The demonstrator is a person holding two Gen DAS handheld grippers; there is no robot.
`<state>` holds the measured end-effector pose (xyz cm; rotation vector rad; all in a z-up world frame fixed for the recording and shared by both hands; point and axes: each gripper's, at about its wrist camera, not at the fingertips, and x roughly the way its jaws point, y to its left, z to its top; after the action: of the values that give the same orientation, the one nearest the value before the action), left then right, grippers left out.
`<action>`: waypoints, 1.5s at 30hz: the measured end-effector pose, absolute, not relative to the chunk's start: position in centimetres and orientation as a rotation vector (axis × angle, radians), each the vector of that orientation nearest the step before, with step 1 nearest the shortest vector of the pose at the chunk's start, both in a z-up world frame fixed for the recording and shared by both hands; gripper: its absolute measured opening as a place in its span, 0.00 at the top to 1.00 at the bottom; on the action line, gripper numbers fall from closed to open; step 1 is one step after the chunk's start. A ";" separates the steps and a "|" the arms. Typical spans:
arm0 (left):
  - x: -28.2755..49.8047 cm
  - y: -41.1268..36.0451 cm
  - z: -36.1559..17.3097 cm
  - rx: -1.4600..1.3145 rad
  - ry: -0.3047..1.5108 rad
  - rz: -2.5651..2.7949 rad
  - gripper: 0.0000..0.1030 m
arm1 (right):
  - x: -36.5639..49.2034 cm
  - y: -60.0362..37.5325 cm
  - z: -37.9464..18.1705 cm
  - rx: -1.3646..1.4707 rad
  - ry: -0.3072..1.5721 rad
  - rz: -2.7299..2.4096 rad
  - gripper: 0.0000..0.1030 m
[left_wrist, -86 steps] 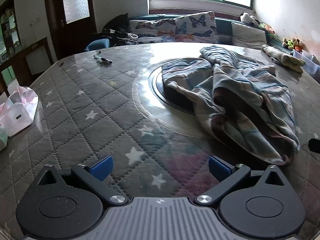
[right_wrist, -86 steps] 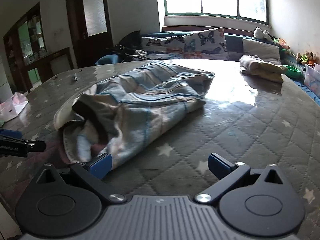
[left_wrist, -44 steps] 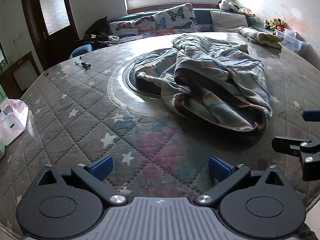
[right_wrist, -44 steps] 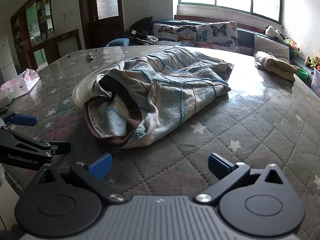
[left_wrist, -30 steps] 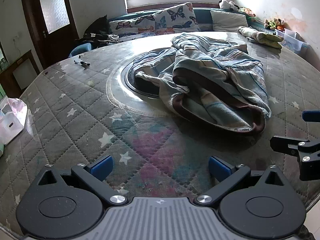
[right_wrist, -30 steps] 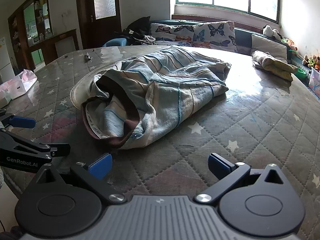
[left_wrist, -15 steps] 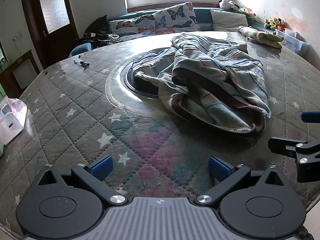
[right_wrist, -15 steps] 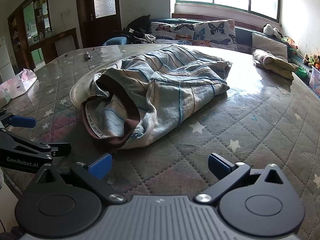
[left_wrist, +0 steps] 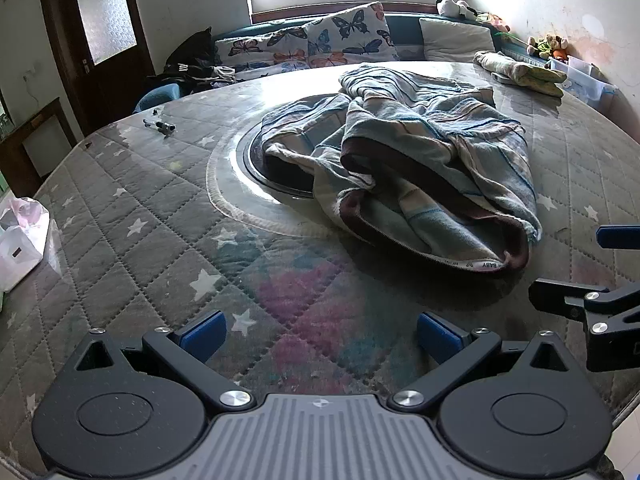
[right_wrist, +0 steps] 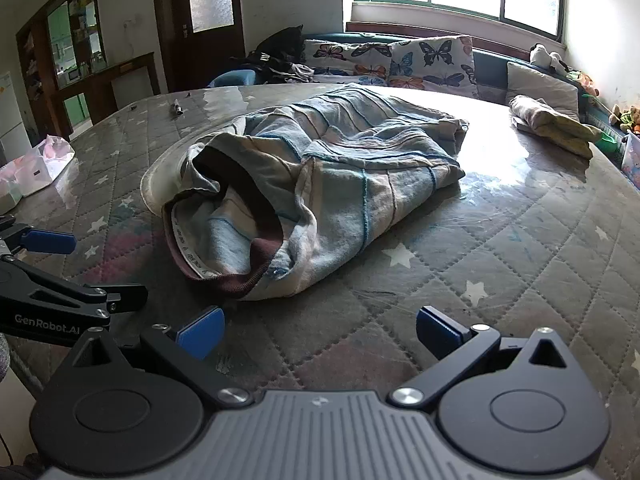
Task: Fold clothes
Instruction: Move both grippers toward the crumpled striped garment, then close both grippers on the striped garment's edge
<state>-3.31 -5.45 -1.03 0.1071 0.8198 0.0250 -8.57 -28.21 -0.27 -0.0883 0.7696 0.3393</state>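
Observation:
A crumpled blue striped garment with a dark brown waistband lies on the round quilted table, its open waistband facing me; it also shows in the right wrist view. My left gripper is open and empty, low over the table, short of the garment. My right gripper is open and empty, just short of the waistband. Each gripper shows at the edge of the other's view: the right one and the left one.
A folded yellowish garment lies at the table's far right. A small pen-like object lies at the far left. A white bag sits by the left edge. A couch with butterfly cushions stands behind.
Both grippers pulled back from the garment toward the table's near edge, then held almost still over the last second. The garment has not moved.

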 end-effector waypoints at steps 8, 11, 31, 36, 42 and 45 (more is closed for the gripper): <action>-3.0 -5.4 -1.0 0.108 0.823 0.017 0.00 | -8.3 -28.1 -0.3 -0.087 0.776 0.344 0.00; -2.7 -5.3 -1.0 0.107 0.825 0.012 0.00 | -8.2 -28.0 -0.4 -0.087 0.779 0.348 0.00; -0.6 -3.6 -0.1 0.087 0.818 0.036 0.00 | -6.7 -28.1 0.0 -0.063 0.782 0.389 0.00; 0.6 -2.6 0.5 0.078 0.800 0.062 0.00 | -5.2 -28.2 0.6 -0.061 0.772 0.392 0.00; 2.6 -1.6 1.0 0.087 0.776 0.088 0.00 | -3.4 -28.4 1.3 -0.059 0.759 0.396 0.00; 4.0 -1.2 1.4 0.091 0.747 0.099 0.00 | -1.7 -28.8 1.7 -0.055 0.748 0.374 0.02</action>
<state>3.96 -1.19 1.44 0.0910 0.7473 0.0985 -1.66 -28.77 1.69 -0.0549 0.7476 0.3744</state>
